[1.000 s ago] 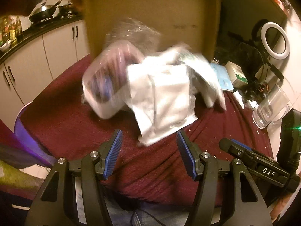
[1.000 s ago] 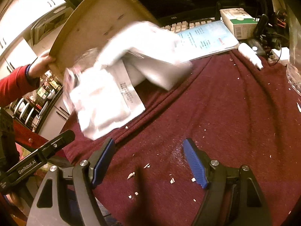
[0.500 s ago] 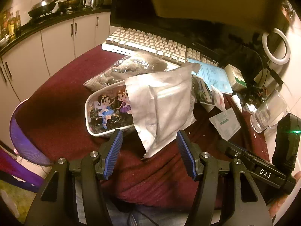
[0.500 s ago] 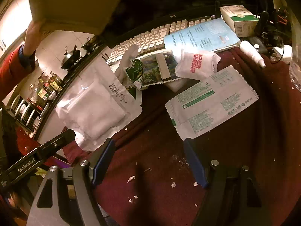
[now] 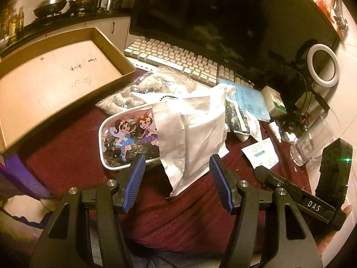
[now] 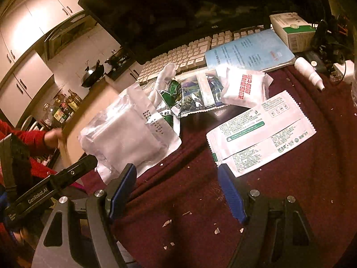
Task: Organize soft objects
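Note:
Soft packets lie in a heap on the dark red cloth (image 5: 178, 218). A silvery white pouch (image 5: 191, 138) (image 6: 125, 138) lies over a cartoon fairy pouch (image 5: 125, 140), with a clear crinkly bag (image 5: 154, 84) behind them. A flat white and green sachet (image 6: 261, 134), a white packet with red print (image 6: 244, 87) and green snack packets (image 6: 191, 96) lie further right. My left gripper (image 5: 177, 174) stands open just in front of the silvery pouch, nothing between its fingers. My right gripper (image 6: 176, 187) is open too, near the sachet's corner. An empty cardboard box (image 5: 55, 80) rests at the left.
A keyboard (image 5: 178, 60) and dark monitor (image 5: 223, 17) stand behind the heap. A blue leaflet (image 6: 250, 51), a medicine box (image 6: 292, 29), a small white bottle (image 6: 309, 71), a ring light (image 5: 323, 64) and a clear jug (image 5: 312, 143) crowd the right. A person's red sleeve (image 6: 29, 134) holds the box edge.
The cardboard box was tipped over the table and its packets spilled onto the cloth. It was then lifted away and now sits upright at the left. Both grippers stayed put.

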Demonstrator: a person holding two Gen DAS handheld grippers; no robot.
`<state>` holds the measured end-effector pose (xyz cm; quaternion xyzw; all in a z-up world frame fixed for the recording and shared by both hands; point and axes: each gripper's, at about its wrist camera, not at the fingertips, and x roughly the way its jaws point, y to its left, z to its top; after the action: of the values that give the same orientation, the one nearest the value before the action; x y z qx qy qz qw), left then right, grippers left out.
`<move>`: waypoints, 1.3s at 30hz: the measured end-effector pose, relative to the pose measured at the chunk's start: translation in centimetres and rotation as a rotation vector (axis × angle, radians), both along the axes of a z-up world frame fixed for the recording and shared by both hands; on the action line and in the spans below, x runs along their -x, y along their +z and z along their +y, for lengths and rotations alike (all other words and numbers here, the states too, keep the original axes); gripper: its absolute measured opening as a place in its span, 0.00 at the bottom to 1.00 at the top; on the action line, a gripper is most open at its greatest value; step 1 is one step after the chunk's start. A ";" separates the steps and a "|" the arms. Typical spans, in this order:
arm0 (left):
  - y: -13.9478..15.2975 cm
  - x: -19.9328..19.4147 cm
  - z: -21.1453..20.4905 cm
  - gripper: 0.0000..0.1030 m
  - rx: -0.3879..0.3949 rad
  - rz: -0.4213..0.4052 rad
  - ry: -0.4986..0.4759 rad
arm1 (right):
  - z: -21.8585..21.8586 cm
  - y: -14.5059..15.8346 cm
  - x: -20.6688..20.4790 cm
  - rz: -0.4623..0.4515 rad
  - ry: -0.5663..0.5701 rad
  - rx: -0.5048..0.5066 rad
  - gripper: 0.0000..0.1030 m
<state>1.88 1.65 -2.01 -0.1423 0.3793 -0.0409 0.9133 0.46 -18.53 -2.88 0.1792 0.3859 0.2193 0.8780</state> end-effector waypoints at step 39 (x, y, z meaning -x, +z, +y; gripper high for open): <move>-0.5 -0.2 2.2 0.58 0.091 -0.046 0.015 | 0.0 0.4 -1.6 -0.018 -0.002 -0.031 0.73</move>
<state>2.11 3.89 -2.52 -0.1855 0.3551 -0.0546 0.9146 2.10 -18.48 -2.44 0.1914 0.3742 0.2258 0.8788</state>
